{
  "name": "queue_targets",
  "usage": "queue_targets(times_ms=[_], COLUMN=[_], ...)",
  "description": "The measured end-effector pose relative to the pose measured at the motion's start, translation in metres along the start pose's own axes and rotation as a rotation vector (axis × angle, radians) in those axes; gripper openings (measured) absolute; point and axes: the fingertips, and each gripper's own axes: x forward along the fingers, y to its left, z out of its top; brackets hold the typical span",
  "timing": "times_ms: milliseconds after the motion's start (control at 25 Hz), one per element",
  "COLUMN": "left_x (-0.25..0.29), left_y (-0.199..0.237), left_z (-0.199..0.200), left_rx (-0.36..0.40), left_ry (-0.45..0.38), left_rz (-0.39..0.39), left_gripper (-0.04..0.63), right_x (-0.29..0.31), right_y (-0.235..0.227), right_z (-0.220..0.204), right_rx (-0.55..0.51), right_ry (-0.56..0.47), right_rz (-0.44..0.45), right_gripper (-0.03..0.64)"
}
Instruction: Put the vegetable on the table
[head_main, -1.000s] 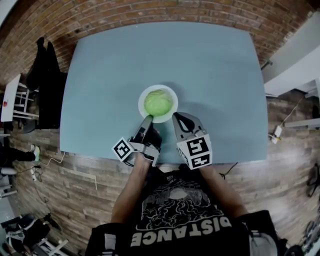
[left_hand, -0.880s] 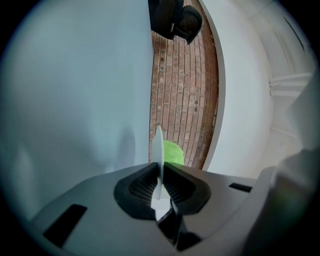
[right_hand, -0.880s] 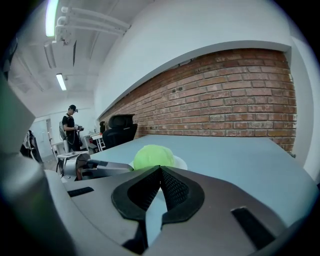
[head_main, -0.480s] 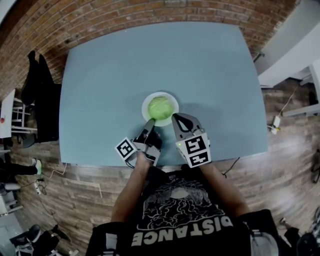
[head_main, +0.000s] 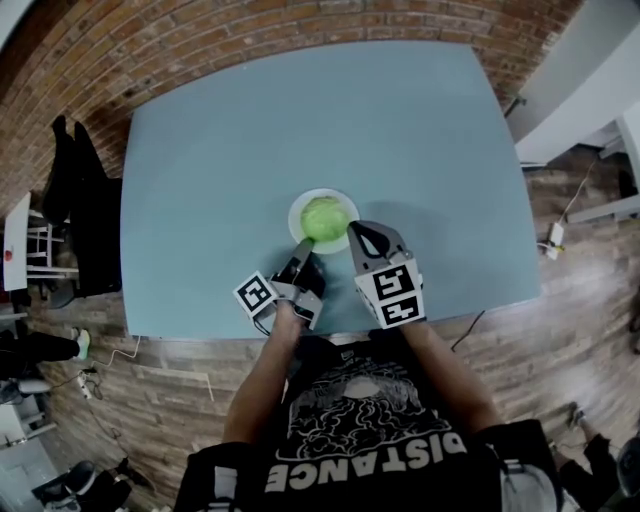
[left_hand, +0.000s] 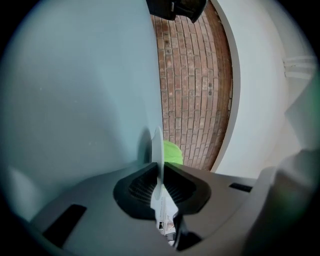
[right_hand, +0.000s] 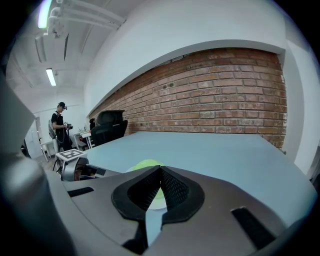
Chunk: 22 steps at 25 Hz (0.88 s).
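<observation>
A green leafy vegetable (head_main: 323, 216) lies in a small white plate (head_main: 341, 203) on the blue-grey table (head_main: 220, 150). My left gripper (head_main: 302, 245) is at the plate's near edge, turned on its side. In the left gripper view, the left gripper (left_hand: 159, 167) is shut on the plate's rim (left_hand: 158, 145), with the vegetable (left_hand: 173, 152) just past it. My right gripper (head_main: 358, 231) rests by the plate's right edge. The right gripper (right_hand: 160, 169) has its jaws together with nothing between them, and the vegetable (right_hand: 142, 164) shows behind them.
The plate sits near the table's front edge (head_main: 330, 328), close to the person's body. A brick wall (right_hand: 220, 100) runs behind the table. Dark chairs (head_main: 75, 190) stand off the left side, and a person (right_hand: 60, 125) stands far to the left.
The head camera has shifted a little. Both grippers stay at the plate, the left one still shut on the rim.
</observation>
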Motion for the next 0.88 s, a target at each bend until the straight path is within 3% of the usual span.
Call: queue_targets(times_ms=[240,880], left_x=[-0.001,-0.004], left_y=[0.005,0.020], left_z=[0.002,0.011], left_rx=[0.021,0.105], left_ry=[0.024,0.011], left_rz=[0.040,0.251], left_gripper=[0.035,0.034], right_x=[-0.003,-0.008], right_y=[-0.002,0.004], right_z=[-0.006,-0.007], right_rx=[0.029,0.043], right_ry=[-0.002,-0.008], right_rz=[-0.017,0.012], right_gripper=[0.008,0.008])
